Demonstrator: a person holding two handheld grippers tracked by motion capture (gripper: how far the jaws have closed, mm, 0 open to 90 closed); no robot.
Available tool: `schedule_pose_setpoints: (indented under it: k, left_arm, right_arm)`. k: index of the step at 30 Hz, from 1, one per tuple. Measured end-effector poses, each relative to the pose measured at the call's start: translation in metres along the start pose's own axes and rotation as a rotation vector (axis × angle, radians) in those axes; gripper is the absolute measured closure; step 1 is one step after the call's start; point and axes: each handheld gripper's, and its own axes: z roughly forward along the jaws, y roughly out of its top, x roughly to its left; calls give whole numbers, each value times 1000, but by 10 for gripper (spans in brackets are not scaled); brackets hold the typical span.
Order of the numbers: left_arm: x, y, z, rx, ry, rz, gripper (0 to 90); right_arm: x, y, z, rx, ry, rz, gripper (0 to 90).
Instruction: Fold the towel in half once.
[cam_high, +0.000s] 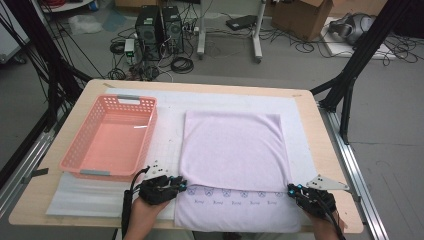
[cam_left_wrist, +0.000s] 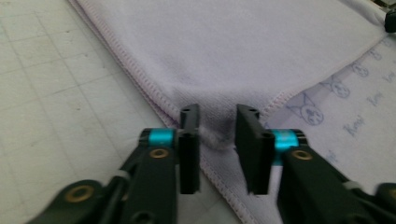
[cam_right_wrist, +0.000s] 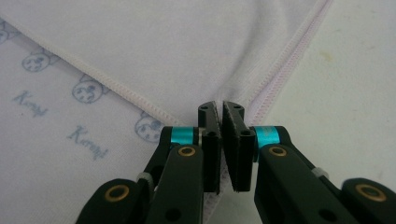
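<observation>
A lilac towel (cam_high: 232, 150) lies folded on the table, and a near strip with small printed figures (cam_high: 235, 202) stays uncovered. My left gripper (cam_high: 182, 186) is at the near left corner of the folded layer. In the left gripper view the towel (cam_left_wrist: 243, 51) puckers up between the jaws, which are shut on that corner (cam_left_wrist: 218, 116). My right gripper (cam_high: 290, 189) is at the near right corner. In the right gripper view its jaws (cam_right_wrist: 221, 108) are almost together, pinching the hemmed edge of the towel (cam_right_wrist: 177, 51).
A pink plastic basket (cam_high: 120, 100) stands to the left of the towel, with nothing in it. A white mat (cam_high: 100, 195) covers the wooden tabletop (cam_high: 327, 150). Black frame legs, computers and cables are on the floor beyond the far edge.
</observation>
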Motion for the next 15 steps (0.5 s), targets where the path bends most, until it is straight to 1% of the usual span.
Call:
schedule_pose_setpoints:
  k: [2,4,10,12,14,15]
  left_arm:
    - [-1,0,0,-1,4,16,866]
    - [-1,-1,-1,-9,0,17,893]
    - [0,-1,-6,-35,-31,-2,896]
    - [0,-1,-8,-37,-37,-1,897]
    - [1,-1,-10,-48,-37,-14,897]
    - [1,-1,-10,-51,-40,-13,898]
  right_arm:
    - [0,0,0,-1,2,2,855]
    - [-1,-1,0,-3,10,15,855]
    - [-5,-2,-2,-14,29,41,859]
    - [-6,-2,-4,-22,35,52,861]
    - [-7,-3,-7,-33,41,62,861]
    - [-7,-3,-8,-34,43,63,861]
